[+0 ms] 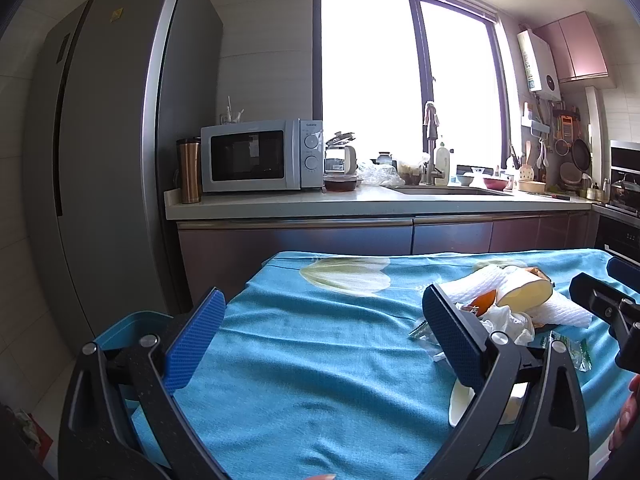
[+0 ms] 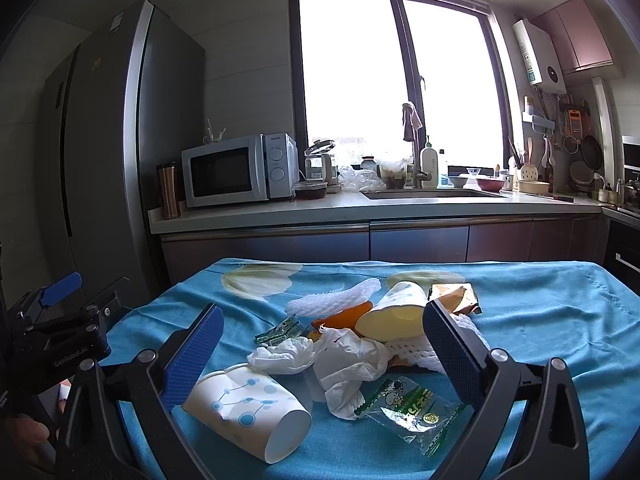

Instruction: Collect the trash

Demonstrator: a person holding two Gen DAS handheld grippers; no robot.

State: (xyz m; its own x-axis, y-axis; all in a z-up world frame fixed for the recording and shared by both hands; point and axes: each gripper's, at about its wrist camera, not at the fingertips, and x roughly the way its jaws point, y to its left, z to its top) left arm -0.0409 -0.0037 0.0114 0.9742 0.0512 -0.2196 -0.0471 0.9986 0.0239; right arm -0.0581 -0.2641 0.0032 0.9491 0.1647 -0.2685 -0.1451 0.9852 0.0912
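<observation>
A pile of trash lies on the blue tablecloth (image 2: 560, 320). A dotted paper cup (image 2: 244, 412) rests on its side, nearest to me. Behind it are crumpled tissue (image 2: 344, 364), a clear green wrapper (image 2: 412, 404), a second paper cup (image 2: 396, 312), orange peel (image 2: 344, 316), white foam netting (image 2: 332, 298) and a brown snack wrapper (image 2: 456, 294). My right gripper (image 2: 324, 352) is open, its fingers straddling the pile just above it. My left gripper (image 1: 324, 340) is open over bare cloth, left of the pile; its right finger hides part of the dotted cup (image 1: 460, 404).
A blue bin (image 1: 132, 320) stands off the table's left edge. Beyond the table run a kitchen counter (image 1: 360, 200) with a microwave (image 1: 256, 156) and a sink (image 1: 448, 190), and a tall fridge (image 1: 112, 120) at the left. A hand (image 1: 628, 412) shows at the right edge.
</observation>
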